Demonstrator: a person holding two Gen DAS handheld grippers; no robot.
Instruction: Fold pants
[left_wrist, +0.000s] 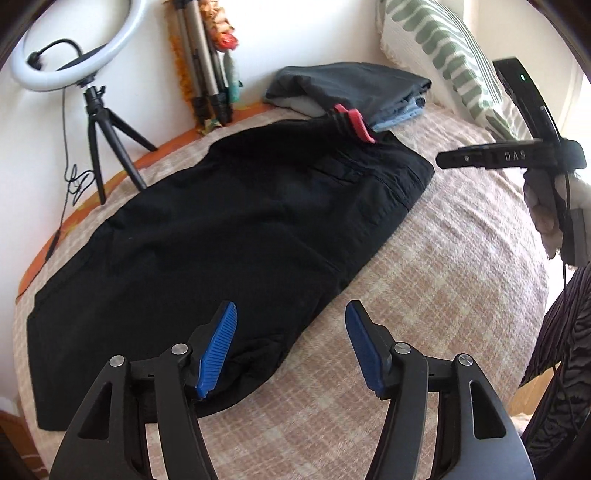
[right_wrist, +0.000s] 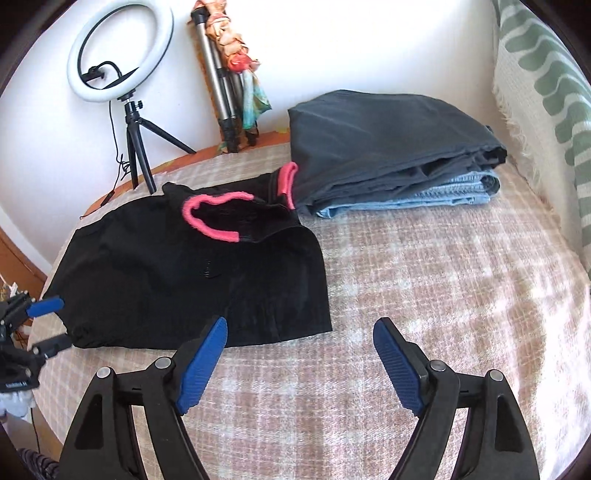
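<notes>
On right tool (left_wrist: 491, 157): "DAS" lettering.

A ring light (right_wrist: 120, 51) on a small black tripod (right_wrist: 138, 147) stands by the white wall, its cable (left_wrist: 70, 184) trailing down. Beside it a folded silver tripod (right_wrist: 218, 85) leans on the wall with a colourful cloth (right_wrist: 243, 70) draped on it. On the checked blanket (right_wrist: 443, 288) lies a stack of folded clothes (right_wrist: 388, 147), grey over blue denim. A green-patterned pillow (left_wrist: 443, 48) sits just beyond.
</notes>
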